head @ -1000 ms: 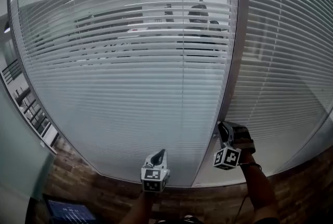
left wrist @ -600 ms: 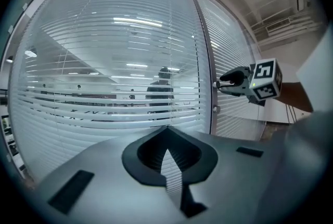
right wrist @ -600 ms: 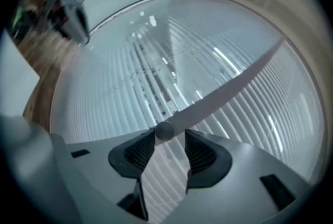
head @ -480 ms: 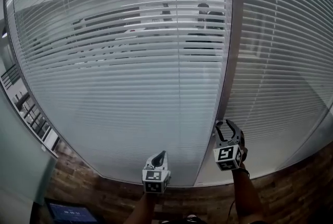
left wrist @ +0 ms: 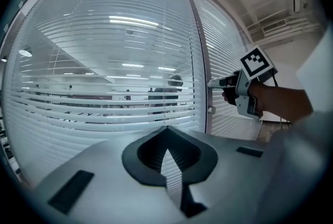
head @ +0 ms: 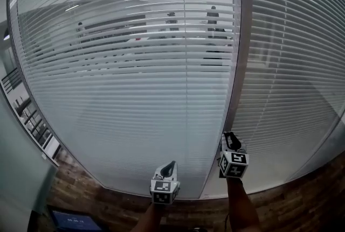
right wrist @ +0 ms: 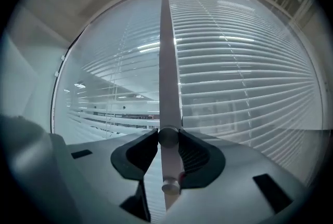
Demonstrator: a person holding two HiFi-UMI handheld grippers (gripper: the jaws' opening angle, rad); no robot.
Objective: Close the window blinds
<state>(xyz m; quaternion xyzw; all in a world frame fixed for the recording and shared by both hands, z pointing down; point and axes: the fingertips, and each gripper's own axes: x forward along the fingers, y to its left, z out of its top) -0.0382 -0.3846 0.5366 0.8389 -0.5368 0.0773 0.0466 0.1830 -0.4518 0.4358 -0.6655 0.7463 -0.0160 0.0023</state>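
The right gripper (head: 230, 136) has rolled since a second ago, and its jaws have just closed onto the knob (right wrist: 168, 137) on the frame (head: 240, 64) beside the blinds (head: 129, 75). Twist steadily, keeping the grip square. The left gripper (head: 170, 165) has its jaws together, empty.

Left gripper (head: 171, 165) level (jaws together)

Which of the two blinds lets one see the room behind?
The left blind: people show between its slats; the right blind looks almost opaque.
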